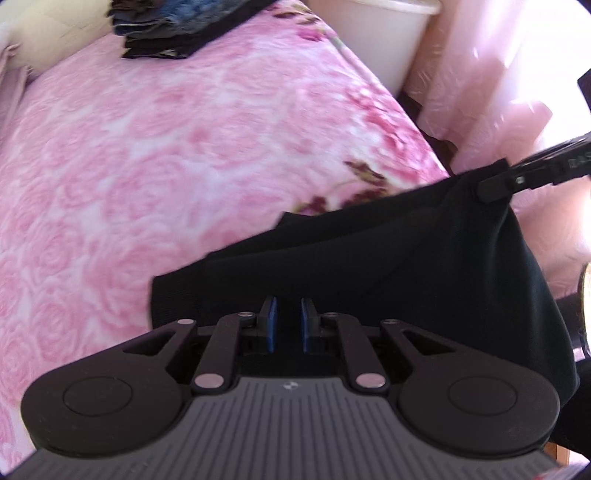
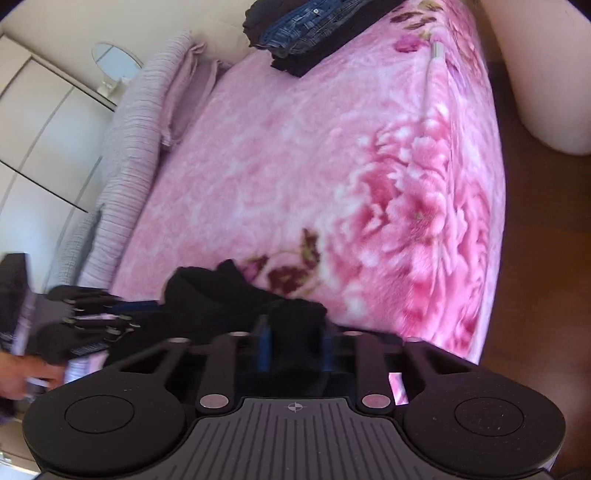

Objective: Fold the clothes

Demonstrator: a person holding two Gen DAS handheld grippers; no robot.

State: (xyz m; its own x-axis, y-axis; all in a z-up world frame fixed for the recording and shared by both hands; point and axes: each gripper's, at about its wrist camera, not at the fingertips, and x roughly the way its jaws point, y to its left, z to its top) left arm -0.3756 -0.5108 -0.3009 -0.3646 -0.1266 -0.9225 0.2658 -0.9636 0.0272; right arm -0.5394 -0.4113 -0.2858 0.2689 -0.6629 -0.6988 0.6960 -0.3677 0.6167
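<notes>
A black garment (image 1: pixel 388 258) hangs stretched between my two grippers above the near edge of a bed with a pink floral blanket (image 1: pixel 166 166). My left gripper (image 1: pixel 289 325) has its blue pads narrowly apart, with the garment's edge running between them. My right gripper (image 2: pixel 295 347) is shut on a bunched corner of the same black garment (image 2: pixel 229 295). In the left wrist view the right gripper (image 1: pixel 495 186) pinches the garment's upper right corner. In the right wrist view the left gripper (image 2: pixel 122 314) sits at the left, on the cloth.
A stack of folded dark clothes and jeans (image 1: pixel 166 29) lies at the far end of the bed, also in the right wrist view (image 2: pixel 314 26). Lilac pillows (image 2: pixel 140 122) line the bed's left side. A white tub (image 1: pixel 384 33) and a pink curtain (image 1: pixel 498 92) stand beyond the bed.
</notes>
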